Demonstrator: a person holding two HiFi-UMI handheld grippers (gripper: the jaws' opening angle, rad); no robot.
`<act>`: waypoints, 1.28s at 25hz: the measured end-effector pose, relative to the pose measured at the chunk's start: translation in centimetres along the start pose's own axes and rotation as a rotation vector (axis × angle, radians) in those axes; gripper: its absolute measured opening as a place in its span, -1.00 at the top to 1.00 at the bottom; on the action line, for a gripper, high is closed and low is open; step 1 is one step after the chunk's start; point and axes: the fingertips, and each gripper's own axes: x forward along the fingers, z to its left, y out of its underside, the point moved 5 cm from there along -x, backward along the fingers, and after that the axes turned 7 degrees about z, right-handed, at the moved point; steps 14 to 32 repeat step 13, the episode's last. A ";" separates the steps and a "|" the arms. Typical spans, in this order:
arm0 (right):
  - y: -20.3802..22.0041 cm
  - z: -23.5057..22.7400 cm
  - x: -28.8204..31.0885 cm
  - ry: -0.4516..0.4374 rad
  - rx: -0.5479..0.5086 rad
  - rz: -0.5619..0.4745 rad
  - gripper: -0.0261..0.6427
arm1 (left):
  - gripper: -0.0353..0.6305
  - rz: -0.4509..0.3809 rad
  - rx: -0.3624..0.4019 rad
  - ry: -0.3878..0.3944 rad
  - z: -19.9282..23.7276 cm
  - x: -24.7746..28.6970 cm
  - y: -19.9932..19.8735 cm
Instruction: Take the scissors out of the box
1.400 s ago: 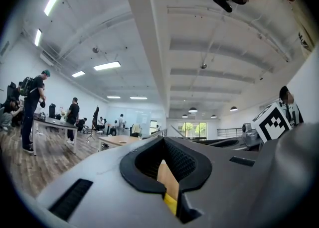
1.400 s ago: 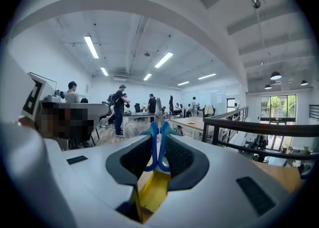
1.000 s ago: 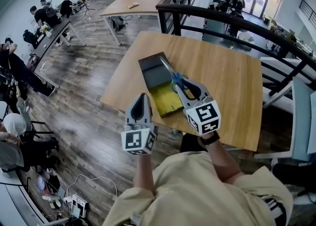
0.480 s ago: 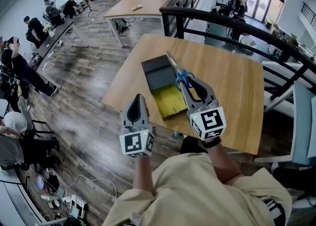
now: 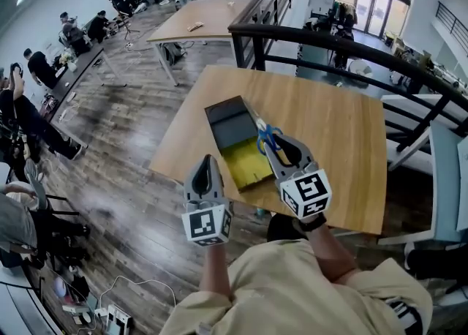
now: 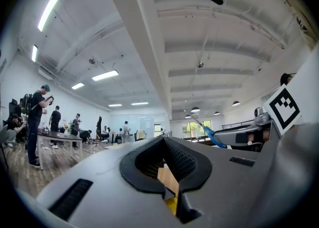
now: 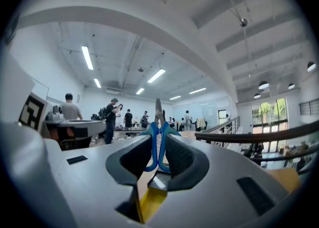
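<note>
An open box [image 5: 232, 120], dark grey at its far end and yellow inside at its near end, lies on a wooden table [image 5: 333, 125]. My right gripper [image 5: 269, 142] is shut on the blue handles of the scissors [image 5: 267, 134], held above the box's right edge with the blades pointing away from me. In the right gripper view the scissors [image 7: 158, 125] stand between the pads of the right gripper [image 7: 159, 142]. My left gripper [image 5: 205, 162] hovers shut and holding nothing, off the table's near edge left of the box. The left gripper view shows its closed jaws [image 6: 164, 145] and the scissors [image 6: 213, 138] to the right.
A black railing [image 5: 329, 37] runs behind the table, and a second table [image 5: 205, 12] stands beyond it. Pale chairs [image 5: 442, 172] sit at the right. Several people stand and sit along the left, across the dark wooden floor [image 5: 124, 151].
The scissors stay in the right gripper above the box, and their blades now look shorter and closer to the box. The left gripper has hardly moved.
</note>
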 end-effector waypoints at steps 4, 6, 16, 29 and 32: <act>-0.2 0.4 0.0 -0.021 0.001 0.000 0.66 | 0.86 0.003 -0.003 0.007 -0.5 0.3 0.2; -0.1 0.5 0.0 -0.025 -0.004 0.004 0.66 | 0.86 0.000 -0.007 0.008 -0.7 0.4 0.1; 3.0 1.6 1.0 -0.060 -0.016 0.097 0.66 | 0.86 0.054 -0.006 0.009 0.2 0.6 2.0; 3.0 1.6 1.0 -0.060 -0.016 0.097 0.66 | 0.86 0.054 -0.006 0.009 0.2 0.6 2.0; 3.0 1.6 1.0 -0.060 -0.016 0.097 0.66 | 0.86 0.054 -0.006 0.009 0.2 0.6 2.0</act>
